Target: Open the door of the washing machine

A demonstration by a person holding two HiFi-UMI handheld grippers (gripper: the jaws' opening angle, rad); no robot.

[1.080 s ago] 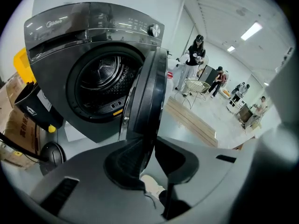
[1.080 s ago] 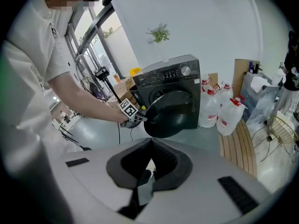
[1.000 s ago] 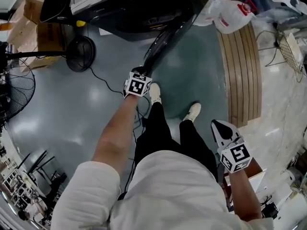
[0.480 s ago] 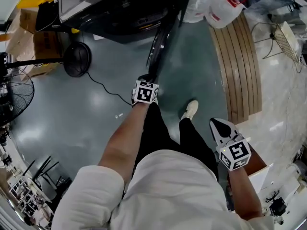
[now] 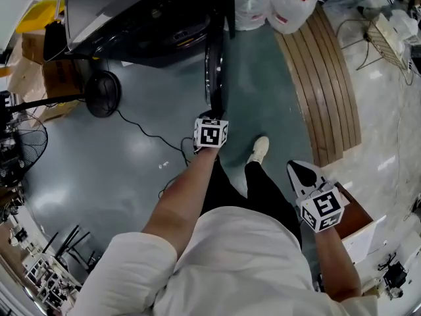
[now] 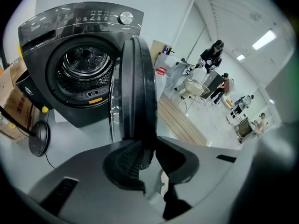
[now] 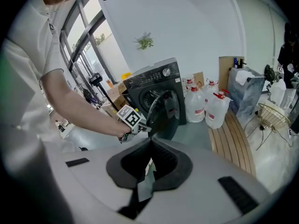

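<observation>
We see the washing machine (image 6: 51, 36) at the left, its drum (image 6: 86, 62) bared. Its door (image 6: 138, 78) stands swung wide out in front of the machine, edge-on to our left claw (image 6: 148, 148). That claw has the door's rim between its jaws, which are opening. Our right claw (image 7: 150, 146), well right of the machine, is closed with nothing in it.
</observation>
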